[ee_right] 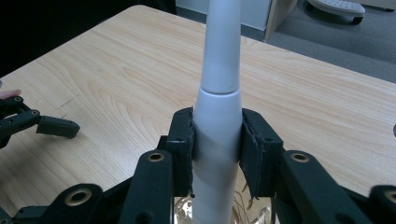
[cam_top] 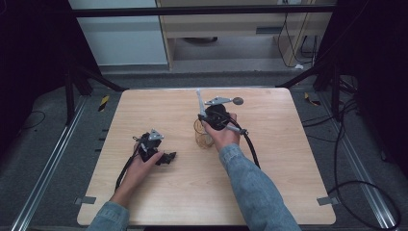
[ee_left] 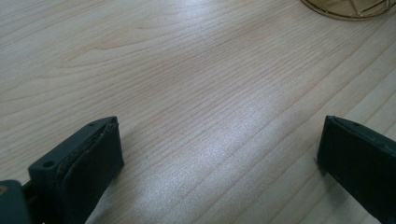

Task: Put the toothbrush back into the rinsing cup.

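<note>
A white tapered stick (ee_right: 218,88), shaped like an electric toothbrush handle, stands upright between the pads of my right gripper (ee_right: 217,140), which is shut on it. In the high view the stick (cam_top: 198,101) points toward the table's far side, and the right gripper (cam_top: 211,119) sits directly over a gold wire cup (cam_top: 203,136). The stick's lower end drops toward the cup (ee_right: 183,211); I cannot tell how deep it goes. My left gripper (cam_top: 167,157) rests low on the table to the left, open with bare wood between its jaws (ee_left: 219,154). The cup's rim (ee_left: 350,9) lies ahead of it.
The wooden table (cam_top: 144,110) sits inside a dark metal frame, with black cables on the floor at the right. Each gripper trails a cable toward the near edge. In the right gripper view, the left gripper (ee_right: 46,125) lies at the far left.
</note>
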`<state>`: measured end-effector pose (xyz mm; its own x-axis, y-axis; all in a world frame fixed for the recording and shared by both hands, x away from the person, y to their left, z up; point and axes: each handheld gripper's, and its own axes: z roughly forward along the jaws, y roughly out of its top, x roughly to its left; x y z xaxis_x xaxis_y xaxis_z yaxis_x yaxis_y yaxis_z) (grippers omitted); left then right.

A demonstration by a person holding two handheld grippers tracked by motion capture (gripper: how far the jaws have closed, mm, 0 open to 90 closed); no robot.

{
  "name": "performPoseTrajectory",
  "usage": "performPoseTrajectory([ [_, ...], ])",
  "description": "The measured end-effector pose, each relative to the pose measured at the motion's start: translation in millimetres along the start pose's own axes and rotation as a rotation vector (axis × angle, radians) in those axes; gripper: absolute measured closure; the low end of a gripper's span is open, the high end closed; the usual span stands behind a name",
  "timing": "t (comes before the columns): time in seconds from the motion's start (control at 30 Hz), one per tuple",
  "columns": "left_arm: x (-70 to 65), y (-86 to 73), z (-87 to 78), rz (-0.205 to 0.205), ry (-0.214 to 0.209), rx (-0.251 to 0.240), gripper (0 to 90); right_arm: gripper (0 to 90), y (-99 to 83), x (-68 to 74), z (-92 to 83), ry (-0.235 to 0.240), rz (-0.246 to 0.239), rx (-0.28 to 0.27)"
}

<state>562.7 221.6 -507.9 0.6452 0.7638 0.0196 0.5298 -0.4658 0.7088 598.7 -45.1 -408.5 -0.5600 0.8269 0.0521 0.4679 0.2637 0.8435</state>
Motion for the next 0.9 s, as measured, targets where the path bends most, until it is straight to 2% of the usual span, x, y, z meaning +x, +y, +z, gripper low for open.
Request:
performPoseTrajectory([
  [0.9, 0.1, 0.0, 0.0, 0.000, -0.001, 0.000, 0.0, 67.0, 0.5, -0.5, 6.5, -0.002, 0.001, 0.029],
])
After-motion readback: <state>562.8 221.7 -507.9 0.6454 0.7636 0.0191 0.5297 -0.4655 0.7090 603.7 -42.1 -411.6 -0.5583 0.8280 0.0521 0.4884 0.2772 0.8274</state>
